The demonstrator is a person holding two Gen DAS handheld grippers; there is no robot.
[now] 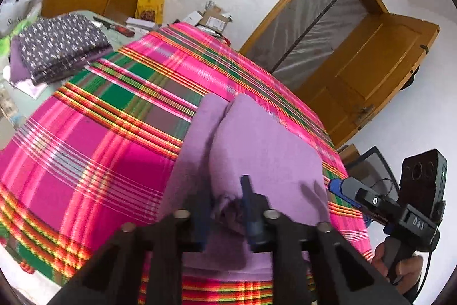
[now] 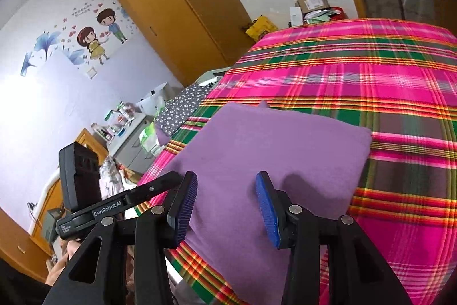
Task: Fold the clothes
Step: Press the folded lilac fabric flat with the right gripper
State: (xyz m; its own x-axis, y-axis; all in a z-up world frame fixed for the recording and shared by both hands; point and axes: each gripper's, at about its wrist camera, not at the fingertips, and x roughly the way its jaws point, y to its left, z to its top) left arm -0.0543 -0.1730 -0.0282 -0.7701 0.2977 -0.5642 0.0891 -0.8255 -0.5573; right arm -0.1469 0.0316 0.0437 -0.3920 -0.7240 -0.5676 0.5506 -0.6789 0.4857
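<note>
From your left wrist, the left gripper (image 1: 225, 207) is clamped on a bunched edge of the purple cloth (image 1: 257, 142); carry it over flat. The patterned folded pile (image 1: 60, 47) lies well beyond the cloth.

From your right wrist, the right gripper (image 2: 225, 205) hovers spread above the cloth (nothing pinched).

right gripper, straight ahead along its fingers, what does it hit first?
Most likely the purple cloth. The right gripper points down at it with jaws open, nothing between them. The plaid bedspread lies underneath and beyond. Depth to the cloth is unclear.
</note>
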